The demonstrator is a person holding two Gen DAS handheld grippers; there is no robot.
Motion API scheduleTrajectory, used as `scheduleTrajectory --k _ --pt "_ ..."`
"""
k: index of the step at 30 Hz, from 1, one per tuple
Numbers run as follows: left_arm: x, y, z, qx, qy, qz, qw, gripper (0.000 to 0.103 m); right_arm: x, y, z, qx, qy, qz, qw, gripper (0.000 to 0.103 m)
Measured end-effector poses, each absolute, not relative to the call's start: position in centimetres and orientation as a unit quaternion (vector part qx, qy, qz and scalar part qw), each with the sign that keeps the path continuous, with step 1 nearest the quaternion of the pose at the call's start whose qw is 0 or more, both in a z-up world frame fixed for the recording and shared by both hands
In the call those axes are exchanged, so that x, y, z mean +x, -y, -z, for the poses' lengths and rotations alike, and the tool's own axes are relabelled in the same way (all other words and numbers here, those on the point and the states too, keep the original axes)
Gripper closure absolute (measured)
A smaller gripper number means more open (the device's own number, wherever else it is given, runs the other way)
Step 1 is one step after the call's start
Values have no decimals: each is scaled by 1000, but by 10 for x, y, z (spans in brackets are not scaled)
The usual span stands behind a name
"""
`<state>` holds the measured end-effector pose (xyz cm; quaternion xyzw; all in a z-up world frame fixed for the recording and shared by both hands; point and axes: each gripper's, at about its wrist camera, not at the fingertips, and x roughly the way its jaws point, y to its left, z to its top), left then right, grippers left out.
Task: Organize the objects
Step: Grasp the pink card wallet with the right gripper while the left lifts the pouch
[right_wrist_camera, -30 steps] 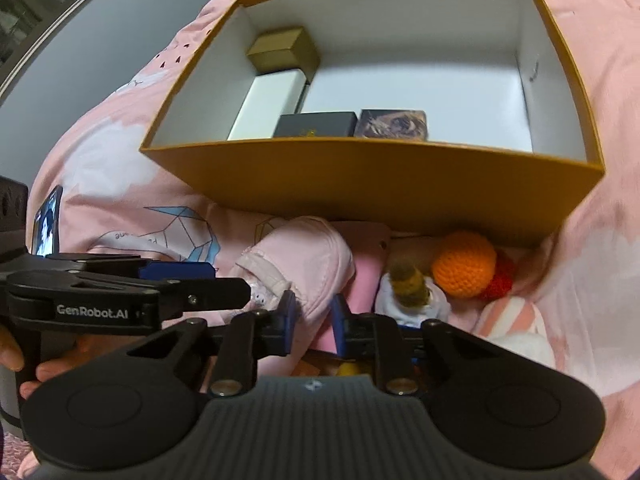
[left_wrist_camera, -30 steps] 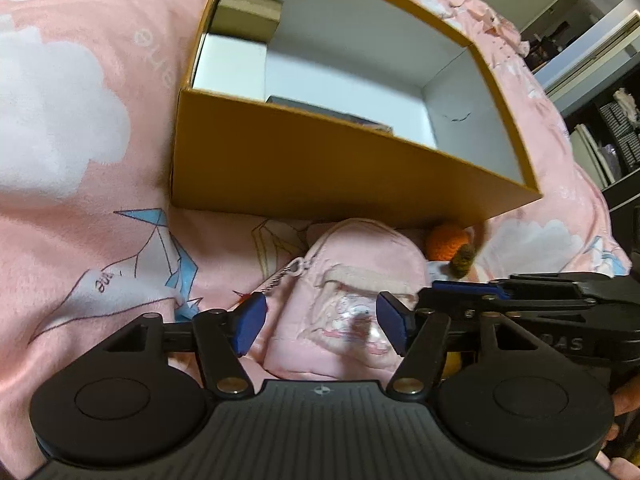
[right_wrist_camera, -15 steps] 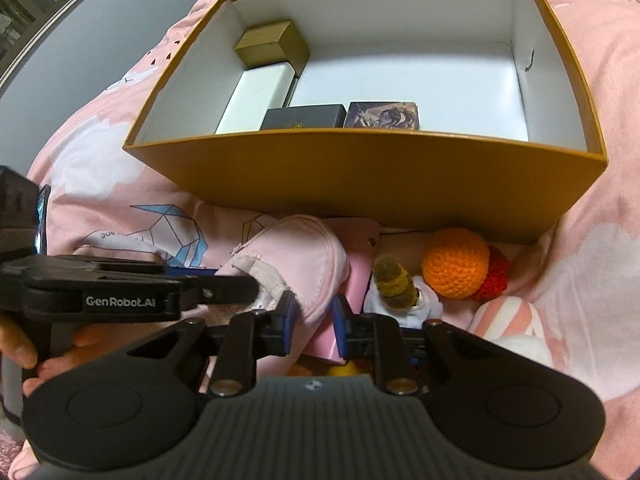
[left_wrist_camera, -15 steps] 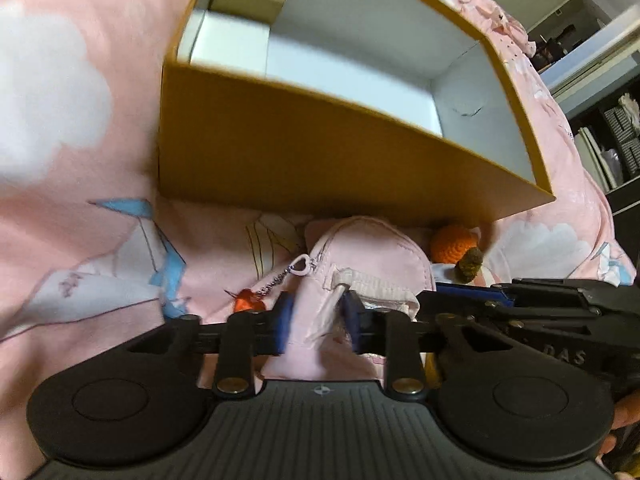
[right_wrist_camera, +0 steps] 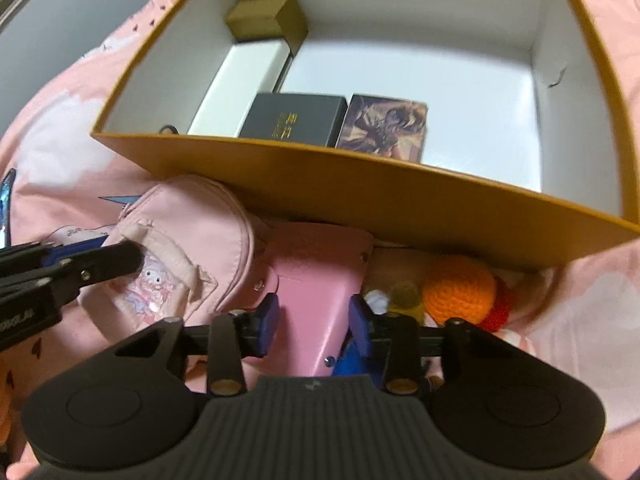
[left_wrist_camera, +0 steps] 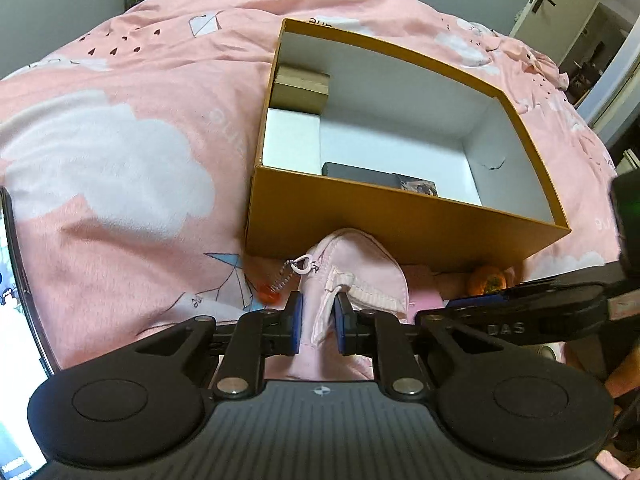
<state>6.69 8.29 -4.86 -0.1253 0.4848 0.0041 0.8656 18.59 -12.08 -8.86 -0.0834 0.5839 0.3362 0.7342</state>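
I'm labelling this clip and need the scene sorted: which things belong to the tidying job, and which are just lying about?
Job:
- left gripper, shut on the pink pouch
- right gripper, open around the pink case
- orange box, holding the gold box, white box, black box and picture card box
- crochet orange

Lying about:
- pink bedspread
- door

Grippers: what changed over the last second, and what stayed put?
The left gripper, open around the pink pouch a second ago, shut on its front flap and lifted back. The right gripper, nearly shut, opened around the pink case and moved toward the cardboard box. The four small boxes inside and the orange crochet ball stayed put.
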Motion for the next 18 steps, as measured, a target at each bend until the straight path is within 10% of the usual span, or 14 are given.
scheduleTrajectory --k 14,18 --pt "65 -99 53 -155 -489 -16 858 85 220 111 129 -29 -635 -317 704 39" --pt "66 -100 53 -156 -489 -16 858 85 217 116 122 -25 -627 -321 709 60"
